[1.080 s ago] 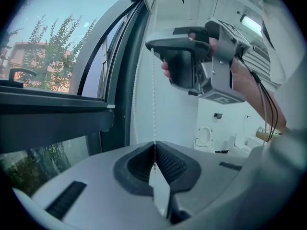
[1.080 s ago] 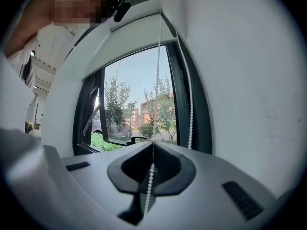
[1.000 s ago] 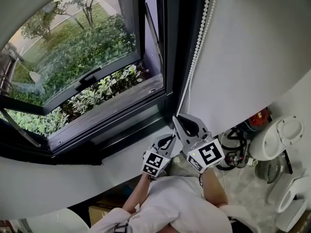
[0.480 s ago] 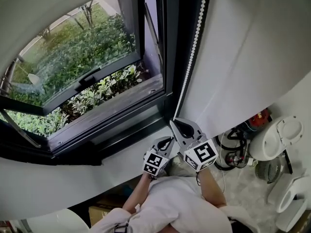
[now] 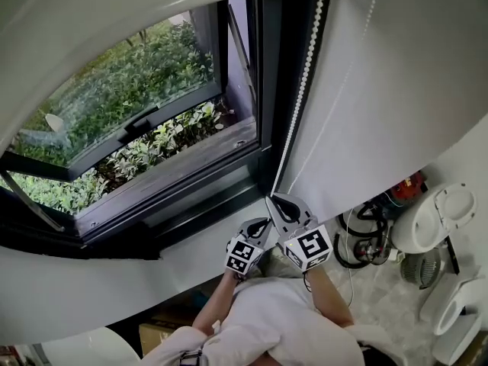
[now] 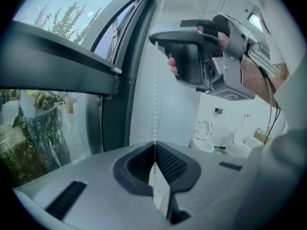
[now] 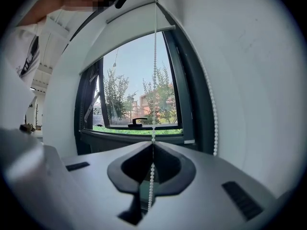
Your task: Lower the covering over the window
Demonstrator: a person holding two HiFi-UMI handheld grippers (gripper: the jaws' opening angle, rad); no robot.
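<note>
In the head view, the roller blind (image 5: 91, 21) curves across the upper left of the frame, its lower edge covering the top of the window (image 5: 137, 97). The bead chain (image 5: 305, 75) runs from top centre down to my two grippers at lower centre. The right gripper (image 5: 270, 198) is just above the left gripper (image 5: 266, 222).

In the left gripper view, the left gripper (image 6: 154, 150) at bottom centre has its jaws pinched together on the bead chain (image 6: 155, 104). The right gripper (image 6: 158, 37) clamps the same strand at upper centre.

In the right gripper view, the right gripper (image 7: 152, 150) is likewise closed on the bead chain (image 7: 154, 80), which rises straight to the top. The roller blind (image 7: 124, 37) spans the window's (image 7: 139, 99) upper part.
</note>
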